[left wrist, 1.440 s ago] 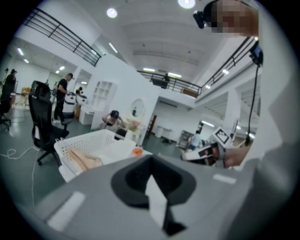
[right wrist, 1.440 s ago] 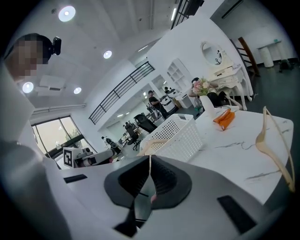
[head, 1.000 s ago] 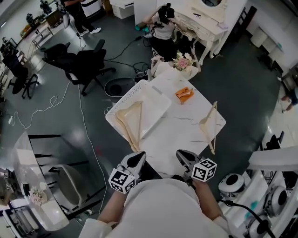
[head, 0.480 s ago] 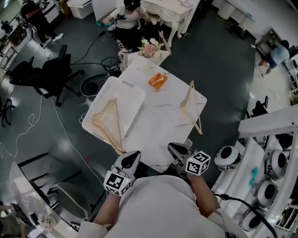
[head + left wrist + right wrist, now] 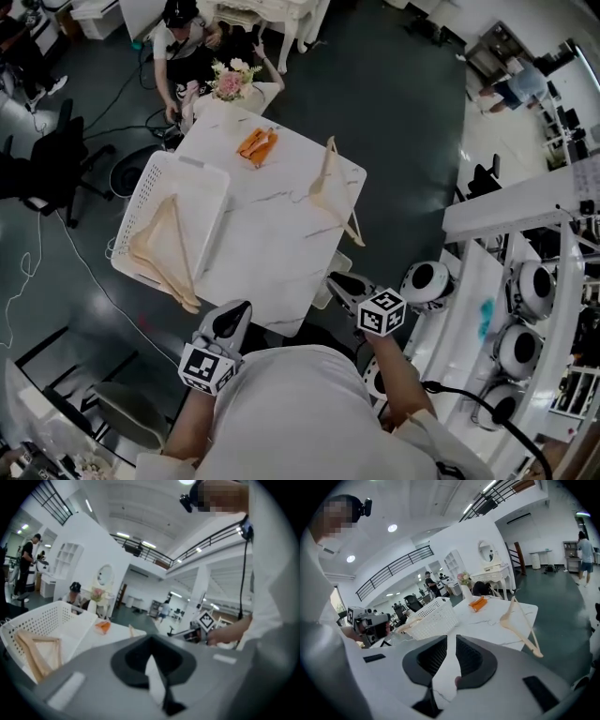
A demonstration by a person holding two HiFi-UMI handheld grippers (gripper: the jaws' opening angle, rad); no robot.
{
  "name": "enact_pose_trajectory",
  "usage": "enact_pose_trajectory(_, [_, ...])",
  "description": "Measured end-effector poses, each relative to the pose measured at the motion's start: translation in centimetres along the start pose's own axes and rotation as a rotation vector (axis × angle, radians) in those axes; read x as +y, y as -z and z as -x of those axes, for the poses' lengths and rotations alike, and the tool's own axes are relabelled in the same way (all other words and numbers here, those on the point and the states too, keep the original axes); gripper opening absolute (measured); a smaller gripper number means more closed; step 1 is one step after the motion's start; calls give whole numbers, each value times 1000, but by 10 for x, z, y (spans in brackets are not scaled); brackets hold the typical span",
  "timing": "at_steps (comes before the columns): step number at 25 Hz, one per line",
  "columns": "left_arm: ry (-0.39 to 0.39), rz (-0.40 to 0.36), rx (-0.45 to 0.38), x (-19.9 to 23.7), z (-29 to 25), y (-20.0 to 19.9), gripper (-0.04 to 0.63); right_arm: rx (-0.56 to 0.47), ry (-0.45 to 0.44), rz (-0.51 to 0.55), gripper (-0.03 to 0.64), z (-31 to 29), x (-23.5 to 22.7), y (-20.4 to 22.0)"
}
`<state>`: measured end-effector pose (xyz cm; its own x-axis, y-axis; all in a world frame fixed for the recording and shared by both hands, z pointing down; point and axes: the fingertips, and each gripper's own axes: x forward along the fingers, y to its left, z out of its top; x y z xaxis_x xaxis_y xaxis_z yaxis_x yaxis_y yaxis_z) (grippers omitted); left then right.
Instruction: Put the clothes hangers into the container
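Observation:
A pale wooden hanger (image 5: 330, 183) lies on the right part of the white marble table (image 5: 272, 234); the right gripper view has this hanger (image 5: 518, 616) ahead and to the right. Two more hangers (image 5: 164, 248) lie in the white slatted basket (image 5: 202, 169) on the table's left. My left gripper (image 5: 240, 309) hovers off the table's near edge, jaws shut and empty. My right gripper (image 5: 336, 279) is by the near right corner. Its jaws have just been opening: a narrow gap shows between the ribbed pads (image 5: 433, 656), nothing in it.
An orange object (image 5: 256, 145) and a flower vase (image 5: 230, 80) stand at the table's far end, with a seated person (image 5: 183, 47) beyond. A white rack with round devices (image 5: 511, 328) stands to the right. Office chairs (image 5: 47, 159) and cables are on the left floor.
The head view has swung, so the table now sits further left and higher in it. Both grippers have shifted along the table's near edge, the right one more.

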<state>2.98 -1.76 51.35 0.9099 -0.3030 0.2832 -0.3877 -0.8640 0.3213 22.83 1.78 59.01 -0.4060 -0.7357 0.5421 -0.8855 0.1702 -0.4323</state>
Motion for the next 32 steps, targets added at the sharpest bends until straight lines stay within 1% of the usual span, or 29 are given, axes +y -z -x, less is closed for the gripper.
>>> enact_pose_trajectory(3, [-47,25,7,-1,-9,3,2,55,38,48,43,4,-40,5])
enact_pose_trajectory(6, [-93,71,22,-4,-23,17,2,112,59,95,64,4,-81,9])
enact_pose_trajectory(9, [-139,126,36,-12,-41,31,2,183,48,142,71,1,-117,17])
enact_pose_trajectory(14, [-204,168,33,-26,-68,39,2,280,25,228,72,-10,-167,28])
enact_pose_trajectory(18, [-243,186,50,-36,-82,46,2,356,19,269,87,-17,-202,36])
enact_pose_trajectory(22, [-288,194,68,-33,-89,51,2,417,19,301,110,-35,-230,42])
enact_pose_trajectory(24, [-308,202,69,-32,-93,52,2,459,32,339,121,-45,-245,46])
enact_pose_trajectory(29, [-362,243,71,-31,-100,58,2,590,69,471,143,-72,-283,64])
enact_pose_trajectory(32, [-382,264,75,-29,-101,61,2,638,93,524,150,-88,-300,71])
